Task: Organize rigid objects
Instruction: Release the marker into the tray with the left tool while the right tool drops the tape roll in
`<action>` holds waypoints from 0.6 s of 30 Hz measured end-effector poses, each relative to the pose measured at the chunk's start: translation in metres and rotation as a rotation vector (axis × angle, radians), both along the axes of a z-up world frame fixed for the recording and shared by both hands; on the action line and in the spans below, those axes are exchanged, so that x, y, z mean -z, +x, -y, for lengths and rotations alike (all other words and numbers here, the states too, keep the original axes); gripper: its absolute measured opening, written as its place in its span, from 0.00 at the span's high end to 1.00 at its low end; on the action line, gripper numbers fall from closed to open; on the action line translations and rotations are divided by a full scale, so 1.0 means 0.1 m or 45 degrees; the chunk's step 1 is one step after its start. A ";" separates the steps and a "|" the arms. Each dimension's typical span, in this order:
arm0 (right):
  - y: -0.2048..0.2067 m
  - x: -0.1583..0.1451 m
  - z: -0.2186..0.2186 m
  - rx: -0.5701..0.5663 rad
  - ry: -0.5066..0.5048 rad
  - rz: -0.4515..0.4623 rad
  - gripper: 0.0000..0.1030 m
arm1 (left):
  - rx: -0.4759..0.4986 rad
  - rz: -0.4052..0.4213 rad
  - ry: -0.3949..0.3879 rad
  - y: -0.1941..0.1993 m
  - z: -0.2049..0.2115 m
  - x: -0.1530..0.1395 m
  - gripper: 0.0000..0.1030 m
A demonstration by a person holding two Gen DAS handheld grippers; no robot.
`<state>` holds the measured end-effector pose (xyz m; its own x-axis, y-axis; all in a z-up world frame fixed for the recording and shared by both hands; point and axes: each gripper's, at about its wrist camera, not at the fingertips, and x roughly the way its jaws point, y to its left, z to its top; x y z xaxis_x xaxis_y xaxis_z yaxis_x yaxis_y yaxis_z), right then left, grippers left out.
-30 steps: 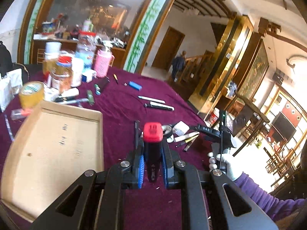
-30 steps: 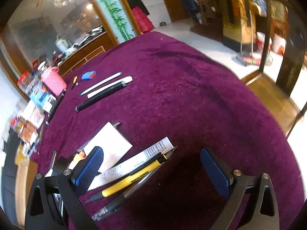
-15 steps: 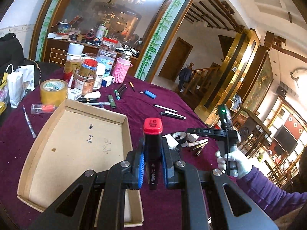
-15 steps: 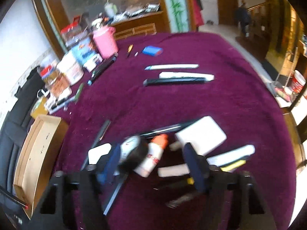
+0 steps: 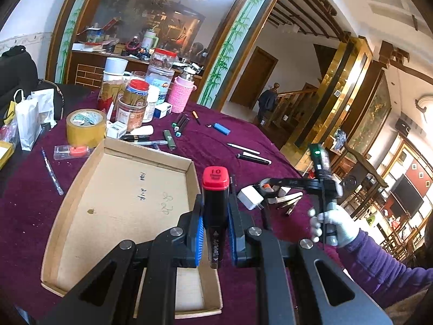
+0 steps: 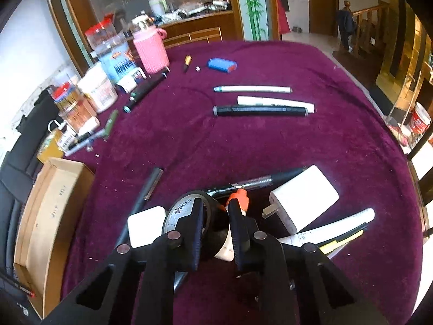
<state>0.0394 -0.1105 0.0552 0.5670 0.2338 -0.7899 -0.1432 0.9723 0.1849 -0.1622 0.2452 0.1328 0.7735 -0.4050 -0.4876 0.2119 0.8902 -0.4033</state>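
Observation:
My left gripper [image 5: 215, 203] is shut on a black marker with a red cap [image 5: 215, 187] and holds it upright above the right wall of a shallow cardboard box [image 5: 119, 200]. My right gripper [image 6: 215, 207] has closed around the rim of a black tape roll [image 6: 186, 211] on the purple cloth, next to a small white glue bottle with an orange cap [image 6: 238, 197]. It also shows in the left wrist view [image 5: 266, 187], held by a white-gloved hand. Two white chargers [image 6: 303, 200] [image 6: 146, 226] lie beside it.
Pens [image 6: 259, 109], a blue lighter [image 6: 222, 64] and markers [image 6: 146, 89] lie across the purple table [image 6: 297, 149]. Jars [image 5: 134, 103], a pink flask [image 5: 181, 94] and a yellow tape roll [image 5: 86, 127] crowd the far left. More pens [image 6: 333, 230] lie at my right.
The left gripper rose and drew back over the box with the marker. The right gripper swung left from the yellow pens to the tape roll and closed on it.

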 end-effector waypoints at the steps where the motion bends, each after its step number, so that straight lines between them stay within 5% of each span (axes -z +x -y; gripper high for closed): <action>1: -0.02 -0.05 -0.02 -0.006 0.008 0.015 0.81 | -0.003 -0.008 0.004 0.02 -0.02 -0.02 0.86; 9: -0.17 -0.44 -0.56 -0.234 0.229 0.054 0.80 | 0.029 -0.110 0.148 0.43 -0.14 -0.03 0.86; 18: -0.01 -0.21 -1.79 -0.446 0.248 -0.069 0.80 | 0.066 -0.407 0.014 1.42 -0.34 0.49 0.86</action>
